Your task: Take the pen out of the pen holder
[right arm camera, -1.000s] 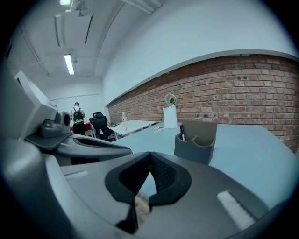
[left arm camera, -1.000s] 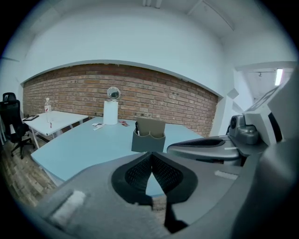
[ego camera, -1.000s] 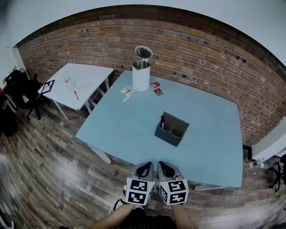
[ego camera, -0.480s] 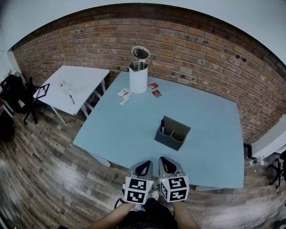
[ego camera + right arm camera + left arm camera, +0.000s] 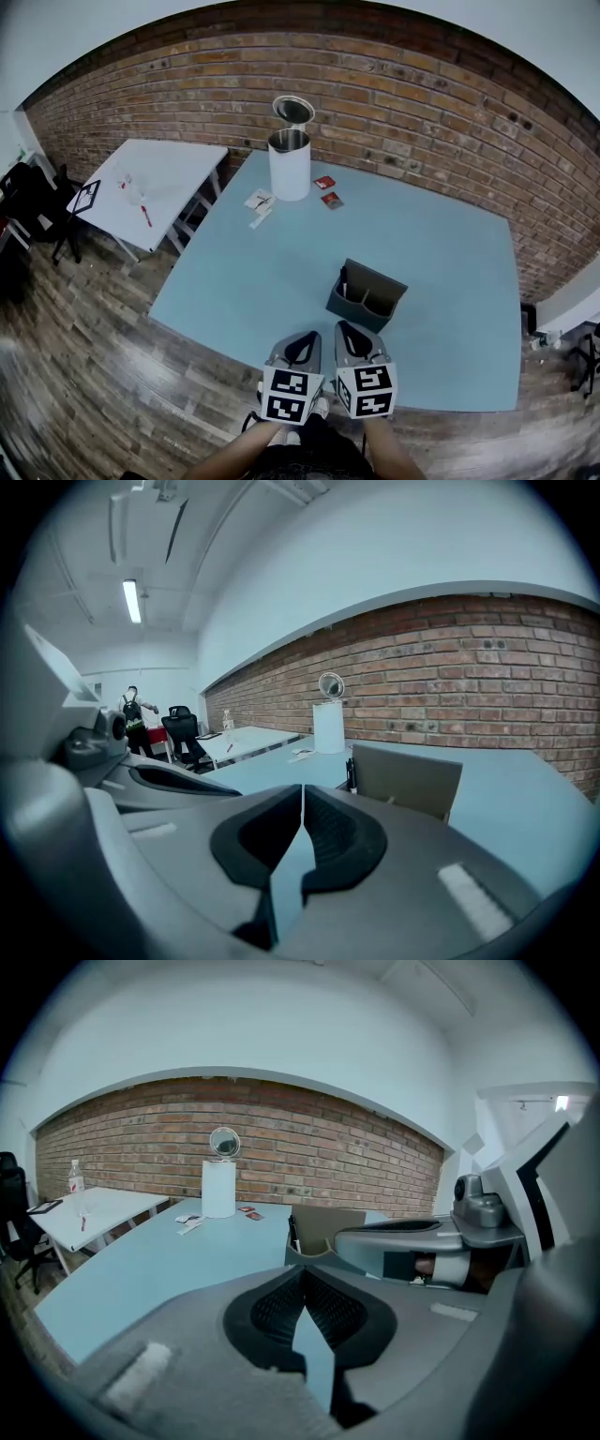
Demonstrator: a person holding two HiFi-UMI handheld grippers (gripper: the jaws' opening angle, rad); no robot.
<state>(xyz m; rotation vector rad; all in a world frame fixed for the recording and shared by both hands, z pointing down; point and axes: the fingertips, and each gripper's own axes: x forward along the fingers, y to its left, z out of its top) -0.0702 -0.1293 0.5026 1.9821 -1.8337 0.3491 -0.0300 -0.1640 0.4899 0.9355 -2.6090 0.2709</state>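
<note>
**A:** jaw state?

**B:** Both closed, both empty. My left gripper (image 5: 302,347) has its pads meeting at the tips with nothing between them. My right gripper (image 5: 348,337) is the same, pads pressed together and nothing held. They sit side by side over the near edge of the blue table (image 5: 253,272), marker cubes toward me.

**A:** pen?

**B:** The pen (image 5: 343,278) is in the pen holder (image 5: 367,295), dark, roughly upright, at the holder's left end against the end wall. The holder is a grey open-top box with a divider. It stands on the table just ahead of my right gripper and a bit to its right. Neither gripper touches it.

**A:** anything else around?

**B:** There's a white canister (image 5: 289,167) with its round lid flipped up, at the far edge by the brick wall (image 5: 422,103). Two red packets (image 5: 327,188) lie just right of it, and some paper slips in front. A separate white table (image 5: 159,178) stands off to the left, with small items on it that I can't make out.
</note>
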